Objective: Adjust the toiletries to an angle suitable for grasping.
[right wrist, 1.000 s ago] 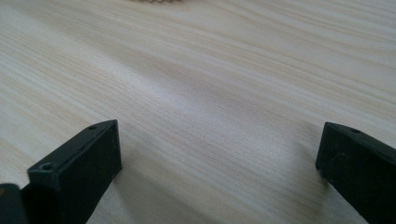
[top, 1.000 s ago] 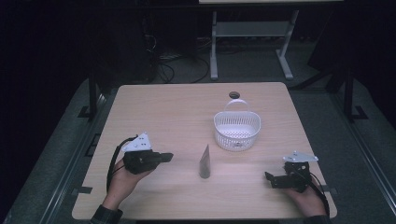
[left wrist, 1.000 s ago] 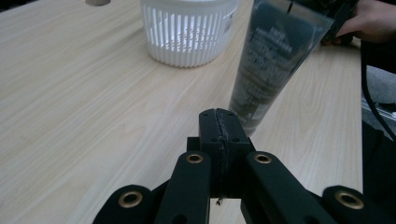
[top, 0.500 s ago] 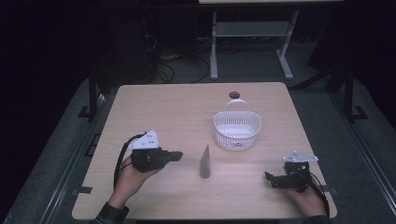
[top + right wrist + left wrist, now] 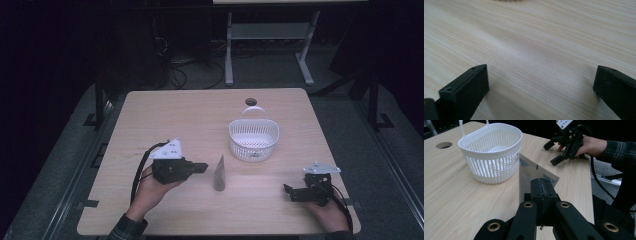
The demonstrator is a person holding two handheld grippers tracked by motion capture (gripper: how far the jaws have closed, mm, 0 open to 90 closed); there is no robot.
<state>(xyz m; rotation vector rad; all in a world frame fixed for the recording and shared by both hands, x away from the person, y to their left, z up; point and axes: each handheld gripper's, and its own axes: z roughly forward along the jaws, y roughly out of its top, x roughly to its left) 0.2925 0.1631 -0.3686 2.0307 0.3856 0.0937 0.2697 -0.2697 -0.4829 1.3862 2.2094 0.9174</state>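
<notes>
Left claw (image 5: 200,167), closed and empty, nears a standing foil pouch (image 5: 219,172).
Open it first, then grip the pouch's top edge; basket (image 5: 253,141) waits at one o'clock. Right claw (image 5: 288,190) rests open.

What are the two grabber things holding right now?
Nothing. The left gripper has its jaws shut just short of the silver pouch; the right gripper rests open on the bare table.

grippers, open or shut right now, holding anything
left gripper: jaws shut, empty, close to the silver foil pouch.
right gripper: jaws open, empty.
</notes>
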